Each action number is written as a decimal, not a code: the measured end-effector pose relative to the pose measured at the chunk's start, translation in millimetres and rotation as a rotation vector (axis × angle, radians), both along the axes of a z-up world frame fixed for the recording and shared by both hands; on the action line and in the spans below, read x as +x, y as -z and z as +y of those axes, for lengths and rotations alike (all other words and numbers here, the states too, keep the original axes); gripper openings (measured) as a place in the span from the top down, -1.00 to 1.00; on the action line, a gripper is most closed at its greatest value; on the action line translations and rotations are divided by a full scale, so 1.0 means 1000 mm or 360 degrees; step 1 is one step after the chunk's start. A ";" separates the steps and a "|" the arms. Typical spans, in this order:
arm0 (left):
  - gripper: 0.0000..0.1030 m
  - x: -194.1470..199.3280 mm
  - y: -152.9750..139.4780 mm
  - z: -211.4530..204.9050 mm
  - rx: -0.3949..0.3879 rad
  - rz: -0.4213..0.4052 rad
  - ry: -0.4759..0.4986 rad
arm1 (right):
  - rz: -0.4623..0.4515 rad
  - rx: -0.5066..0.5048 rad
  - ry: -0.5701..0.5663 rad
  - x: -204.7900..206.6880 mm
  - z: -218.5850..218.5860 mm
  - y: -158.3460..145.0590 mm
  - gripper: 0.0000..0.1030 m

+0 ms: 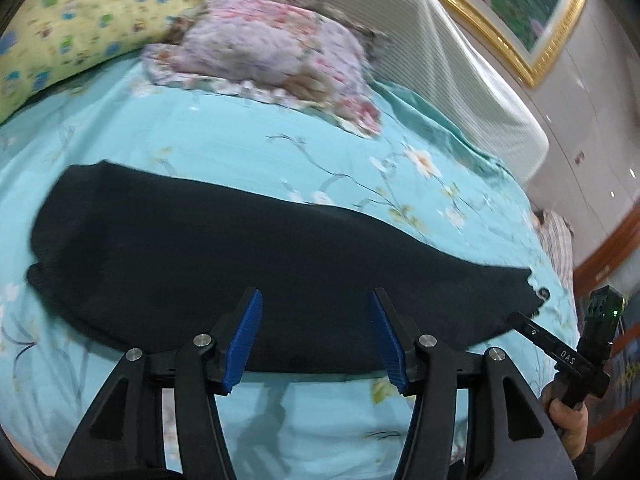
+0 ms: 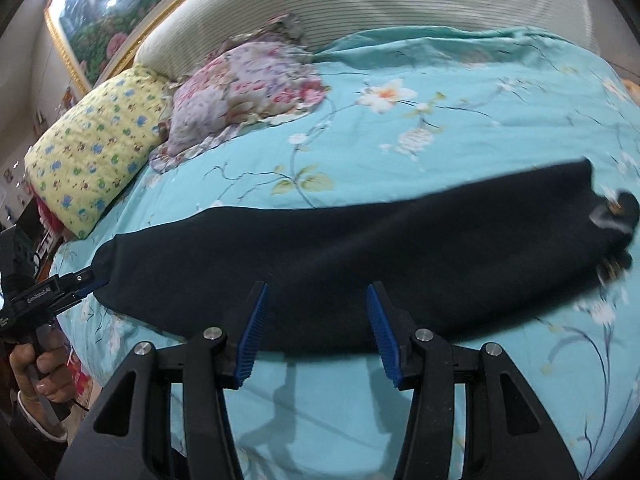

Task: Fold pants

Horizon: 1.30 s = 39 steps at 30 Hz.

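Black pants (image 1: 240,264) lie in a long band across the turquoise floral bedspread (image 1: 224,140); they also show in the right wrist view (image 2: 360,264). My left gripper (image 1: 316,332) is open and empty over the pants' near edge. It also shows in the right wrist view (image 2: 86,278), at the pants' left end. My right gripper (image 2: 318,328) is open and empty over the near edge. It also shows in the left wrist view (image 1: 524,322), by the pants' right end with its ragged hem.
A yellow floral pillow (image 2: 92,160) and a crumpled pink floral cloth (image 2: 244,88) lie at the head of the bed. A white striped headboard (image 2: 360,0) and a gold-framed painting (image 2: 100,12) stand behind. The bed edge drops off on the right in the left wrist view (image 1: 560,248).
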<state>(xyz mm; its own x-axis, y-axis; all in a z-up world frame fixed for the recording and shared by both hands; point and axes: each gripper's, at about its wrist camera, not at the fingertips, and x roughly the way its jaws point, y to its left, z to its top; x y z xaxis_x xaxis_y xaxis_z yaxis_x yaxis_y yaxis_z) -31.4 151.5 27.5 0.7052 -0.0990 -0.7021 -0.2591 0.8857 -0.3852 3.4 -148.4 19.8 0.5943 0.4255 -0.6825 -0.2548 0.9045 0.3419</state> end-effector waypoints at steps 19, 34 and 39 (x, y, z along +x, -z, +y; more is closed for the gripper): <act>-0.36 0.089 -0.009 -0.097 0.0052 0.0048 0.0394 | 0.0020 0.0198 0.0496 -0.017 -0.119 0.006 -0.28; -0.42 0.174 -0.006 -0.178 0.0146 0.0145 0.0718 | 0.0120 0.0543 0.0711 0.012 -0.177 0.033 -0.31; -0.42 0.206 0.004 -0.217 0.0184 0.0200 0.0870 | 0.0093 0.0625 0.0723 0.020 -0.185 0.037 -0.17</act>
